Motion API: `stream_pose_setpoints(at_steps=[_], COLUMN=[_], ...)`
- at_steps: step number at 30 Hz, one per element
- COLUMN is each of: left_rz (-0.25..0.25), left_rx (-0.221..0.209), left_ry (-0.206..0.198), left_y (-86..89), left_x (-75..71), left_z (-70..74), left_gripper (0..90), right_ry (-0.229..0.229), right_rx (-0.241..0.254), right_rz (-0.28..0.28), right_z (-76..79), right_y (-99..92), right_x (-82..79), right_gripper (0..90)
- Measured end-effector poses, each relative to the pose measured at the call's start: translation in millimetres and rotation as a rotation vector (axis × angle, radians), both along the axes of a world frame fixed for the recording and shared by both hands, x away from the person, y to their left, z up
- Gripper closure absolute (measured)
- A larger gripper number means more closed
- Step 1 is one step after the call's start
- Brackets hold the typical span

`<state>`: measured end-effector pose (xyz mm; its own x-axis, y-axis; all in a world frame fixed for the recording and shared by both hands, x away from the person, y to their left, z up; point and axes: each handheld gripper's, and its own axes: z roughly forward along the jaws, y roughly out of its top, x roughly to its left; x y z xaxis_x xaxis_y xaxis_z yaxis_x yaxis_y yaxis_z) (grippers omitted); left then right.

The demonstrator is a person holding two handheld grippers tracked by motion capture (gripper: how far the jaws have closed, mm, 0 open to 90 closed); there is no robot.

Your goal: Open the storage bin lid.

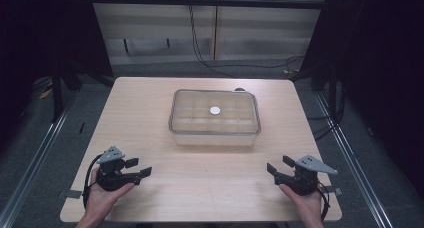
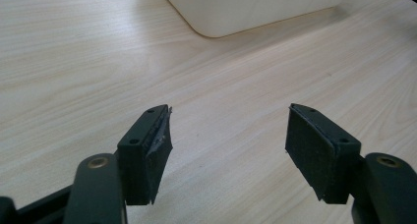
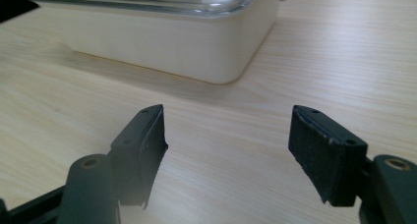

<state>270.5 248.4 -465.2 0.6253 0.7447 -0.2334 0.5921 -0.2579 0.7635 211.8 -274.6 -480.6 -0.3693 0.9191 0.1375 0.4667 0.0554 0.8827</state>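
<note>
High view overhead facing forward-down, 2 gripper views low, close, sharing box on table

A box sits in the middle of the wooden table, a bit toward the far side. It is a long shape with round corners. Its walls are pale and cloudy. A clear lid lies flat on top, shut. Through the lid you can see little square spaces in rows. 1 small white round thing shows near the middle of the lid. The box stands flat and straight on the table.
</note>
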Motion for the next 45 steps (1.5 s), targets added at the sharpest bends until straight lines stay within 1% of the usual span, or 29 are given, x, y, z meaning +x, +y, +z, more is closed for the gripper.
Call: stream_pose_setpoints(at_steps=[1, 2, 3, 5, 7, 10, 12, 13, 14, 15, 16, 17, 18, 19, 22, 24, 25, 26, 27, 30, 31, 34, 35, 36, 38, 42, 43, 44, 45], left_rz=[0.0, 0.0, 0.016, 0.005, 0.011, 0.005, 0.002, -0.02, -0.02, -0.049, -0.049, -0.065, -0.065, -0.061, -0.066, -0.066, -0.083, -0.083, -0.089, -0.095, -0.104, -0.117, -0.132, -0.132, -0.141, -0.143, -0.138, -0.138, -0.136], left_rx=[-0.006, -0.006, -0.021, -0.015, -0.016, -0.006, -0.016, -0.038, -0.038, -0.045, -0.045, -0.047, -0.047, -0.06, -0.063, -0.053, -0.054, -0.054, -0.052, -0.055, -0.044, -0.049, -0.045, -0.045, -0.039, -0.022, -0.019, -0.019, -0.02], left_ry=[0.004, 0.004, 0.012, 0.022, 0.025, 0.021, 0.02, 0.012, 0.012, 0.014, 0.014, -0.004, -0.004, -0.002, 0.001, 0.009, 0.006, 0.006, -0.011, -0.007, -0.013, -0.013, -0.013, -0.013, -0.012, -0.01, -0.016, -0.016, -0.021], left_y=[0.4, 0.4, -0.3, 0.1, -0.7, -2.3, -3.2, -4.1, -4.1, -6.2, -6.2, -7.0, -7.0, -8.7, -10.2, -13.1, -15.0, -15.0, -17.4, -19.1, -20.1, -20.8, -21.8, -21.8, -23.2, -25.2, -27.1, -27.1, -28.6], left_x=[1.2, 1.2, 4.9, 9.0, 11.2, 12.0, 11.6, 10.2, 10.2, 8.5, 8.5, 6.7, 6.7, 6.1, 6.9, 7.9, 8.7, 8.7, 8.8, 9.6, 10.9, 12.6, 14.7, 14.7, 18.3, 22.1, 24.9, 24.9, 29.0], left_z=[-0.6, -0.6, -2.0, -2.9, -3.5, -4.0, -3.7, -2.9, -2.9, -2.6, -2.6, -1.3, -1.3, -0.6, -0.2, 0.7, 2.5, 2.5, 5.9, 7.9, 9.7, 10.8, 11.8, 11.8, 14.9, 17.6, 19.8, 19.8, 22.4], left_gripper=[33.9, 34.0, 34.0, 34.0, 33.6, 31.4, 30.6, 31.2, 30.7, 30.0, 29.7, 29.8, 30.2, 31.3, 26.5, 28.2, 29.5, 30.1, 30.2, 31.1, 31.4, 32.2, 32.9, 33.7, 37.8, 38.3, 38.3, 38.3, 38.1], right_ry=[0.007, 0.007, 0.019, 0.035, 0.044, 0.054, 0.054, 0.049, 0.049, 0.039, 0.039, 0.018, 0.018, 0.019, 0.017, 0.015, 0.003, 0.003, 0.002, -0.001, 0.026, 0.032, 0.051, 0.051, 0.064, 0.071, 0.088, 0.088, 0.105], right_rx=[0.001, 0.001, -0.001, 0.008, 0.017, 0.007, 0.006, 0.009, 0.009, -0.005, -0.005, -0.029, -0.029, -0.006, -0.019, -0.009, -0.016, -0.016, -0.011, 0.003, 0.022, 0.009, 0.018, 0.018, 0.012, 0.019, 0.055, 0.055, 0.109], right_rz=[0.018, 0.018, 0.029, 0.036, 0.042, 0.047, 0.043, 0.047, 0.047, 0.035, 0.035, 0.034, 0.034, 0.054, 0.066, 0.071, 0.067, 0.067, 0.062, 0.071, 0.106, 0.109, 0.149, 0.149, 0.19, 0.214, 0.245, 0.245, 0.277], right_z=[-0.2, -0.2, -1.4, -1.6, -1.4, 0.5, 1.3, 2.9, 2.9, 4.9, 4.9, 6.3, 6.3, 7.5, 8.7, 10.7, 15.2, 15.2, 20.7, 25.0, 29.2, 31.4, 33.1, 33.1, 35.6, 37.6, 38.8, 38.8, 41.0], right_y=[1.1, 1.1, 3.3, 4.3, 3.8, 2.1, 1.8, 0.9, 0.9, 2.0, 2.0, 4.2, 4.2, 6.1, 8.0, 9.3, 10.6, 10.6, 11.3, 13.3, 17.7, 21.9, 25.7, 25.7, 32.6, 37.1, 37.8, 37.8, 38.2], right_x=[0.3, 0.3, 0.9, 2.0, 3.1, 3.9, 3.1, 2.0, 2.0, 1.4, 1.4, 1.6, 1.6, 1.9, 2.9, 4.6, 5.6, 5.6, 9.2, 14.8, 21.4, 25.8, 30.5, 30.5, 34.7, 38.2, 43.1, 43.1, 48.4], right_gripper=[31.2, 31.2, 31.2, 31.2, 31.1, 30.6, 30.7, 33.0, 33.0, 33.7, 33.7, 35.1, 35.1, 36.6, 36.4, 36.9, 42.5, 42.5, 42.4, 43.1, 42.1, 39.5, 39.8, 39.8, 38.2, 35.7, 31.4, 31.4, 31.9])
